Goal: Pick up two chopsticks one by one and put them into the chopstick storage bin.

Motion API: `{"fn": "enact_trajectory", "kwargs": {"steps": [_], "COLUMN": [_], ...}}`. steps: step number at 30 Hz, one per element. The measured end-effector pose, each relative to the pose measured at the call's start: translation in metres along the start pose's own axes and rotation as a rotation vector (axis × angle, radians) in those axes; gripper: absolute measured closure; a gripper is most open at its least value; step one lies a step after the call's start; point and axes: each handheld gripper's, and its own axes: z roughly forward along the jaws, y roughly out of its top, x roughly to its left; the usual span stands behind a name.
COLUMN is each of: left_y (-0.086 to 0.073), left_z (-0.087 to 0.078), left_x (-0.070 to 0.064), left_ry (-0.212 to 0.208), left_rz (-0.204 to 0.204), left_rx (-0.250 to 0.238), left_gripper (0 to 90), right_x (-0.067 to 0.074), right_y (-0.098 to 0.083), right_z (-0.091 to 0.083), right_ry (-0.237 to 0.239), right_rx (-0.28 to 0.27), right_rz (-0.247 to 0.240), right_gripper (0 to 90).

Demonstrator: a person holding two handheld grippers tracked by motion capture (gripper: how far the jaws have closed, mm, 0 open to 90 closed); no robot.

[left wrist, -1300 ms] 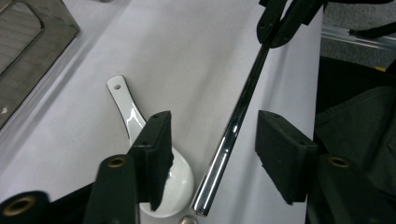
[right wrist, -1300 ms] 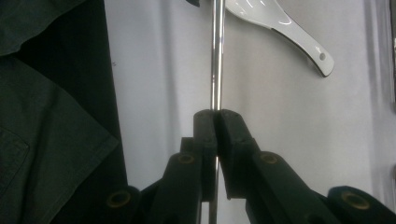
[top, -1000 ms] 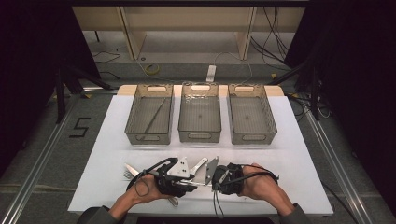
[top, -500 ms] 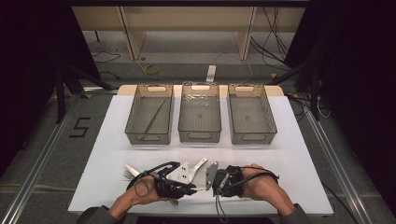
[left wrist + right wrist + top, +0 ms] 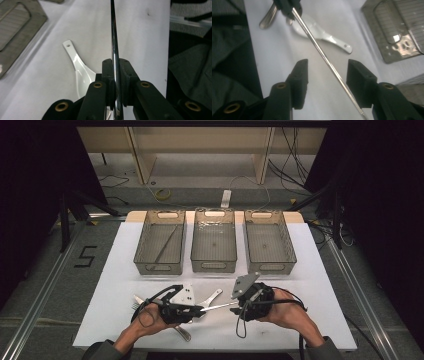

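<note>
A thin shiny metal rod hangs level just above the white table near its front edge. My left gripper is shut on one end of it; in the left gripper view the rod runs straight out from between the closed pads of that gripper. My right gripper stands at the rod's other end, and its jaws have just been opening. In the right gripper view the rod crosses the gap of the right gripper without touching either pad.
A white ceramic spoon lies under the rod, a metal spoon and a fork by the left hand. Three grey see-through bins stand in a row behind; the left one holds a rod.
The right gripper's jaws have come apart off the rod, and that hand has lifted and drawn slightly right. The left gripper has closed on the rod and stayed in place.
</note>
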Motion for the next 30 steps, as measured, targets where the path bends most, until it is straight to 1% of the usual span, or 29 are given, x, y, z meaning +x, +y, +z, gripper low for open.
{"fn": "enact_trajectory", "kwargs": {"steps": [1, 2, 3, 5, 6, 8, 9, 10, 11, 12, 14, 15, 16, 17, 18, 19, 21, 23, 26, 27, 28, 30], "left_y": [-0.001, -0.001, -0.002, -0.003, -0.003, -0.004, -0.005, -0.005, -0.006, -0.006, -0.008, -0.009, -0.010, -0.011, -0.011, -0.012, -0.014, -0.015, -0.017, -0.018, -0.019, -0.020], "left_z": [-0.001, -0.002, -0.003, -0.006, -0.007, -0.010, -0.012, -0.013, -0.016, -0.016, -0.019, -0.020, -0.022, -0.023, -0.025, -0.026, -0.027, -0.029, -0.033, -0.034, -0.035, -0.037], "left_x": [0.003, 0.005, 0.007, 0.011, 0.012, 0.015, 0.018, 0.019, 0.023, 0.023, 0.026, 0.028, 0.030, 0.031, 0.033, 0.034, 0.036, 0.039, 0.043, 0.044, 0.045, 0.049], "left_ry": [0.025, 0.035, 0.050, 0.071, 0.080, 0.098, 0.109, 0.118, 0.140, 0.140, 0.165, 0.176, 0.184, 0.191, 0.209, 0.218, 0.241, 0.259, 0.284, 0.294, 0.302, 0.329], "left_rz": [-0.023, -0.041, -0.060, -0.100, -0.122, -0.158, -0.188, -0.201, -0.227, -0.227, -0.256, -0.268, -0.279, -0.286, -0.301, -0.314, -0.334, -0.355, -0.380, -0.386, -0.392, -0.409], "left_rx": [-0.006, -0.009, -0.014, -0.031, -0.042, -0.064, -0.079, -0.086, -0.097, -0.097, -0.110, -0.121, -0.127, -0.134, -0.141, -0.147, -0.158, -0.172, -0.188, -0.191, -0.198, -0.209], "left_gripper": [83.2, 83.2, 83.2, 83.2, 83.2, 83.2, 83.2, 83.2, 83.2, 83.2, 83.2, 83.2, 83.2, 83.2, 83.2, 83.2, 83.2, 83.2, 83.2, 83.2, 83.2, 83.2], "right_x": [-0.002, -0.004, -0.005, -0.006, -0.006, -0.006, -0.007, -0.007, -0.008, -0.008, -0.008, -0.009, -0.010, -0.010, -0.010, -0.010, -0.011, -0.012, -0.013, -0.013, -0.013, -0.013], "right_y": [-0.002, -0.004, -0.006, -0.011, -0.011, -0.015, -0.018, -0.021, -0.025, -0.025, -0.030, -0.033, -0.039, -0.039, -0.042, -0.046, -0.053, -0.060, -0.071, -0.076, -0.076, -0.081], "right_z": [-0.002, -0.003, -0.004, -0.004, -0.004, -0.004, -0.003, -0.002, -0.001, -0.001, 0.001, 0.001, 0.002, 0.002, 0.003, 0.003, 0.003, 0.002, -0.001, -0.004, -0.004, -0.007], "right_ry": [0.000, -0.006, -0.038, -0.049, -0.049, -0.056, -0.069, -0.086, -0.088, -0.088, -0.098, -0.092, -0.104, -0.104, -0.101, -0.091, -0.088, -0.086, -0.093, -0.100, -0.100, -0.092], "right_rx": [-0.025, -0.059, -0.099, -0.145, -0.145, -0.179, -0.196, -0.217, -0.243, -0.243, -0.263, -0.270, -0.292, -0.292, -0.300, -0.318, -0.339, -0.360, -0.407, -0.442, -0.442, -0.474], "right_rz": [0.032, 0.065, 0.101, 0.129, 0.129, 0.158, 0.173, 0.203, 0.247, 0.247, 0.274, 0.293, 0.315, 0.315, 0.330, 0.353, 0.381, 0.422, 0.475, 0.502, 0.502, 0.527], "right_gripper": [50.6, 48.1, 44.6, 43.2, 43.2, 42.0, 41.6, 40.8, 38.9, 38.9, 36.7, 36.0, 36.1, 36.1, 36.0, 36.0, 34.9, 33.3, 32.7, 32.5, 32.5, 32.0]}}
